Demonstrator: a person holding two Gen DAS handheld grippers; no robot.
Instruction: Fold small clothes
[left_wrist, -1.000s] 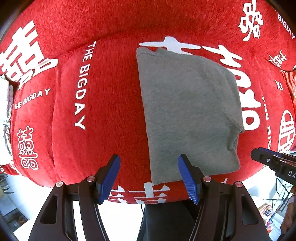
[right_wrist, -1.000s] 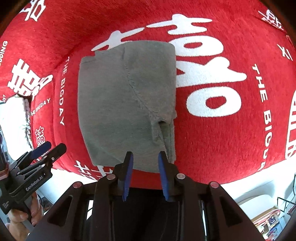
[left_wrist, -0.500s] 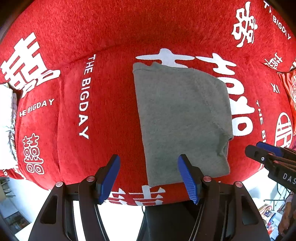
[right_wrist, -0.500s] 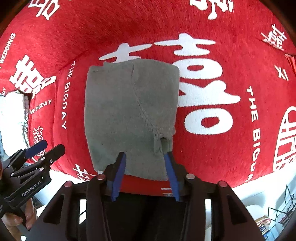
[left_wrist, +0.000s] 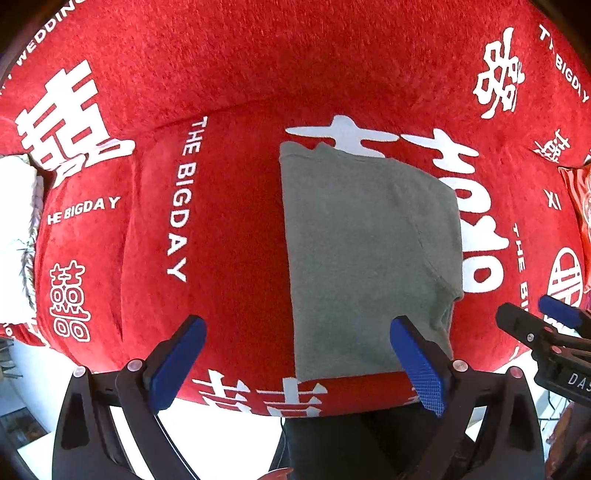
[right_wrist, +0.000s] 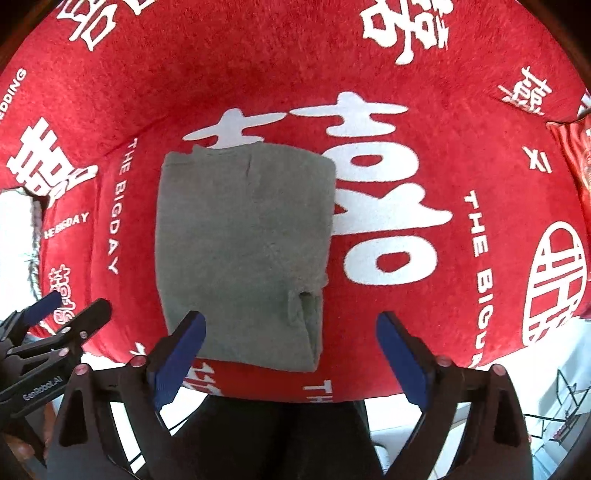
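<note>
A small grey garment (left_wrist: 369, 258) lies folded into a flat rectangle on the red cover; it also shows in the right wrist view (right_wrist: 243, 251). My left gripper (left_wrist: 299, 365) is open and empty, held above the garment's near left edge. My right gripper (right_wrist: 291, 354) is open and empty, held above the garment's near right corner. Each gripper shows at the edge of the other's view: the right gripper (left_wrist: 543, 325) and the left gripper (right_wrist: 62, 314).
The red cover (left_wrist: 229, 229) with white characters and "THE BIGDAY" print spans a cushioned seat and its backrest. A white fluffy item (left_wrist: 14, 236) lies at the far left. The seat's front edge runs just under the grippers, with pale floor below.
My right gripper has opened wide from nearly shut and drawn back from the garment's near edge. Both grippers have pulled back a little. The garment lies still.
</note>
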